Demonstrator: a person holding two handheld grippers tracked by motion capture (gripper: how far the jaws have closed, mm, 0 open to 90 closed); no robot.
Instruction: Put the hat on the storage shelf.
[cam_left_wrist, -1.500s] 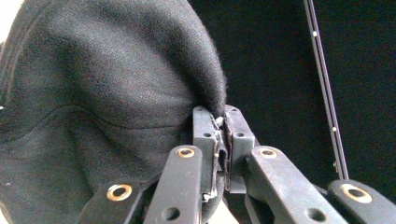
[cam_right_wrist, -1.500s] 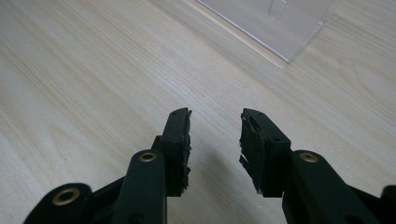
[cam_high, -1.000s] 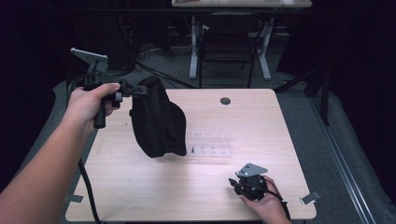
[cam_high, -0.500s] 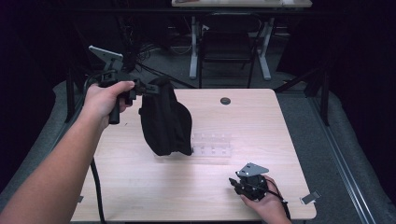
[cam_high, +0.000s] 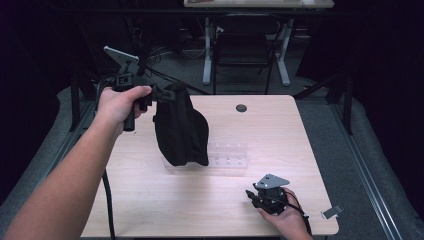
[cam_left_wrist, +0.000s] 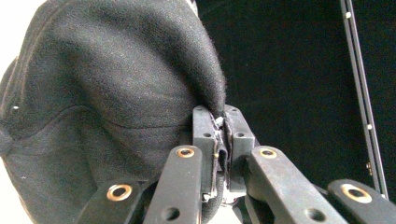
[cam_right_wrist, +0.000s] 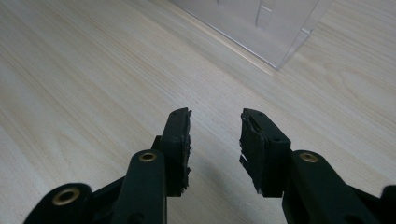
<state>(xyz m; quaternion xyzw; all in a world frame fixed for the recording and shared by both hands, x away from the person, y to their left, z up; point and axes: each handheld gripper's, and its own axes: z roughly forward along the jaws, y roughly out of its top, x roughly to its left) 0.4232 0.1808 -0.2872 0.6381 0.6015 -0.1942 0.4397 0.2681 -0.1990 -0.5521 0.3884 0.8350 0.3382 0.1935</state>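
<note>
Two grippers in use. Left gripper (cam_high: 159, 94), raised at far left, jaws clenched on black cap (cam_high: 180, 127) hanging over clear plastic organizer (cam_high: 229, 155). Right gripper (cam_high: 251, 195) rests near right on wooden table (cam_high: 150, 200), jaws parted, empty.

The black cap (cam_high: 180, 127) is hanging in front of the clear acrylic organizer (cam_high: 227, 156), covering that box's left end, so whatever is lying there is staying out of sight. In the left gripper view the cap (cam_left_wrist: 102, 107) is running off the left and bottom edges. The organizer (cam_right_wrist: 261, 23) is getting cut by the top edge in the right gripper view. The small dark disc (cam_high: 241, 108) beyond the organizer is too small to identify.
</note>
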